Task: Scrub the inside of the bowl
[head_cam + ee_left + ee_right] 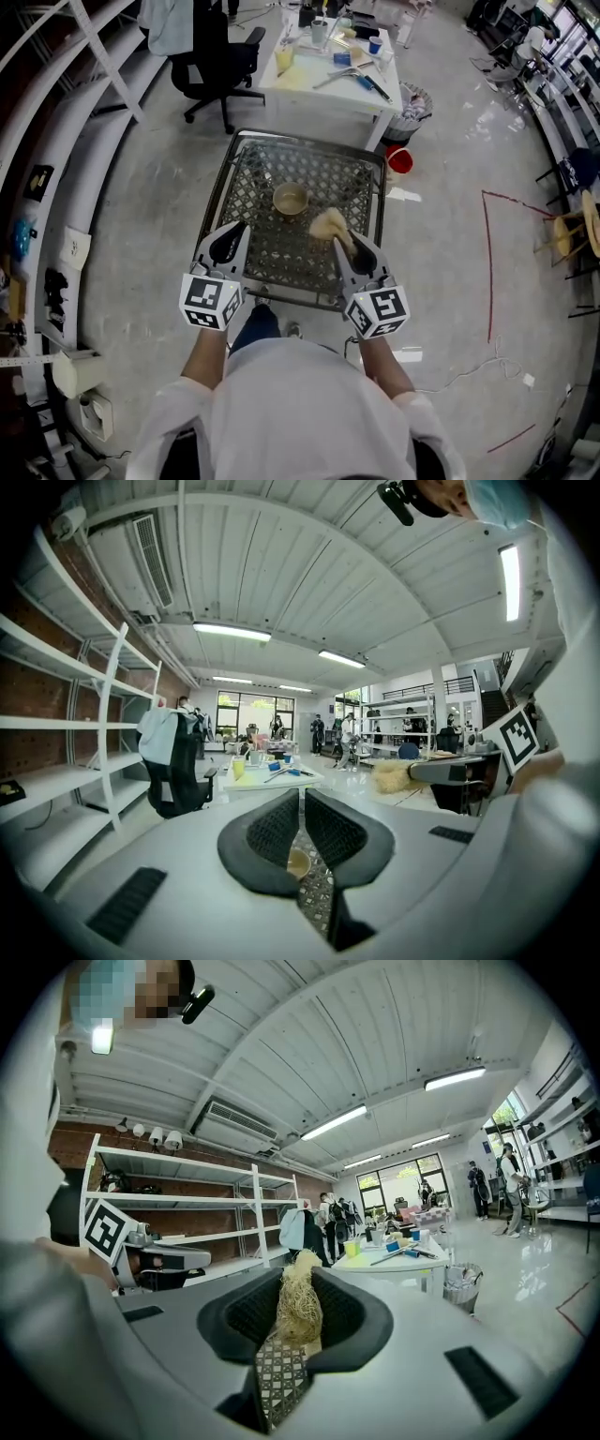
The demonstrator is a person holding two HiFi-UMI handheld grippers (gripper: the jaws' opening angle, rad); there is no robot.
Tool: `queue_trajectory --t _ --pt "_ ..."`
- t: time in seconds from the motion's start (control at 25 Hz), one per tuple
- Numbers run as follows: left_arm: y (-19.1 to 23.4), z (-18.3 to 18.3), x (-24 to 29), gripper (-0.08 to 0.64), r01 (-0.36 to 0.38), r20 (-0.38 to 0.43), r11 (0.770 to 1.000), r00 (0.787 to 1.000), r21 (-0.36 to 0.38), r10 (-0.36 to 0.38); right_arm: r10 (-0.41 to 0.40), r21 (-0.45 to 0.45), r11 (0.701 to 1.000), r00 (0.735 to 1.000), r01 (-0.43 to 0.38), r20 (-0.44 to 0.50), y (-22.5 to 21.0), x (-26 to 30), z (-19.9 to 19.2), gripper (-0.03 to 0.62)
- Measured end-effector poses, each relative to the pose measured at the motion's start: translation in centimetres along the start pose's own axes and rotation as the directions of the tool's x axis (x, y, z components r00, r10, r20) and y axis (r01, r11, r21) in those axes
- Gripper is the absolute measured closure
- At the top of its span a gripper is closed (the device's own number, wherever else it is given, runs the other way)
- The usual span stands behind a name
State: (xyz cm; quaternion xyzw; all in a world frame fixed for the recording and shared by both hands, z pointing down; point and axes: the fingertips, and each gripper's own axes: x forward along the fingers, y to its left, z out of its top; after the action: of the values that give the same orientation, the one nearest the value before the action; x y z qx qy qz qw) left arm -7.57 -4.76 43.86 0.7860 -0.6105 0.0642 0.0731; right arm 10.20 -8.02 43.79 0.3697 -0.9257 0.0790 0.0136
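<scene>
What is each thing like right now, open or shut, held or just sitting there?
Left gripper: shut, holding nothing.
Right gripper: shut on the scrubber.
Scrubber: clamped in the jaws, not in the bowl.
Bowl: upright on the rack, neither gripper touching it.
Rack: standing level, bowl on top.
Chair: cloth draped over its back.

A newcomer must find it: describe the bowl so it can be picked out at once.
In the middle of the floor, before the white table, stands a metal mesh-topped stand. Near its centre sits the bowl: small, round, tan and smooth, unlike the shaggy scrubber beside it.
</scene>
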Motion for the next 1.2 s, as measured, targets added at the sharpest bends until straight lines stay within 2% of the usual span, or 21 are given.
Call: queue_trajectory --t 0.52,1.0,1.2 --pt "4.5 2.1 6.8 0.515 0.095 0.006 0.995 0.995 0.033 -0.095 -0.069 -0.003 0.998 0.997 0.069 0.019 -2.0 6.4 1.4 0.492" --pt "6.5 3.4 12.5 0.515 0.206 0.0 0.977 0.979 0.061 -0.206 -0.16 0.002 0.987 0.987 0.16 0.022 -4.3 9.9 2.0 0.492" --pt "7.8 3.4 14.6 0.515 0.215 -0.002 0.974 0.977 0.066 -0.215 -0.191 0.008 0.982 0.981 0.191 0.014 -5.0 11.0 1.6 0.492"
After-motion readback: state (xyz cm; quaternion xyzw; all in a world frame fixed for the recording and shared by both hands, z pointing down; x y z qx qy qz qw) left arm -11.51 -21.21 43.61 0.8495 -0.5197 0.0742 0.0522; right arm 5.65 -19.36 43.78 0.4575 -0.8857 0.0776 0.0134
